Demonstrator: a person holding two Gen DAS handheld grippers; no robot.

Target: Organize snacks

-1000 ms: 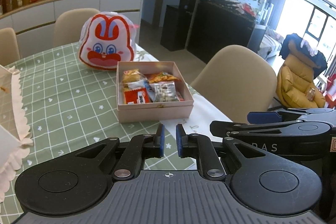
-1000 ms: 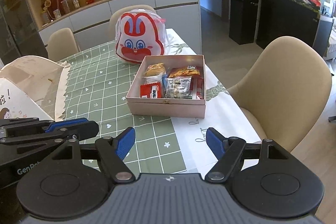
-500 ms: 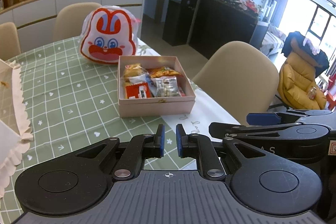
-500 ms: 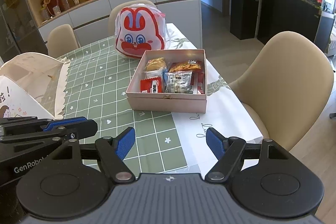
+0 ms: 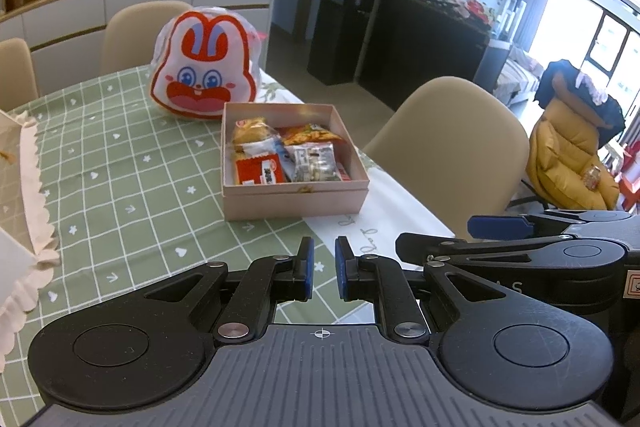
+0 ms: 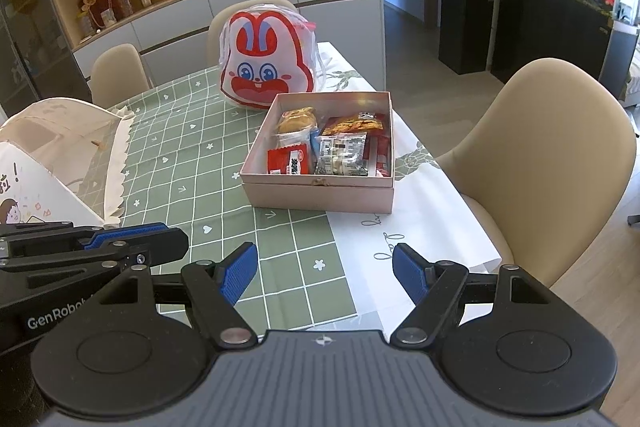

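Observation:
An open pink box [image 5: 296, 195] [image 6: 320, 197] sits on the green checked tablecloth [image 5: 120, 179], near the table's right edge. Several wrapped snacks lie in it, among them a red packet [image 5: 258, 169] [image 6: 289, 159] and a clear pack of small pieces [image 6: 342, 155]. A red-and-white rabbit-face bag [image 5: 204, 79] [image 6: 266, 67] stands just behind the box. My left gripper [image 5: 322, 267] hovers in front of the box, shut with nothing between its pads. My right gripper [image 6: 324, 263] hangs at the same near side, open and empty.
A white frilled food cover [image 5: 24, 187] [image 6: 60, 155] stands on the left of the table. A beige chair [image 5: 452, 147] [image 6: 540, 155] is pushed up at the right edge, with others at the far side. A white runner [image 6: 420, 227] lies under the box's right end.

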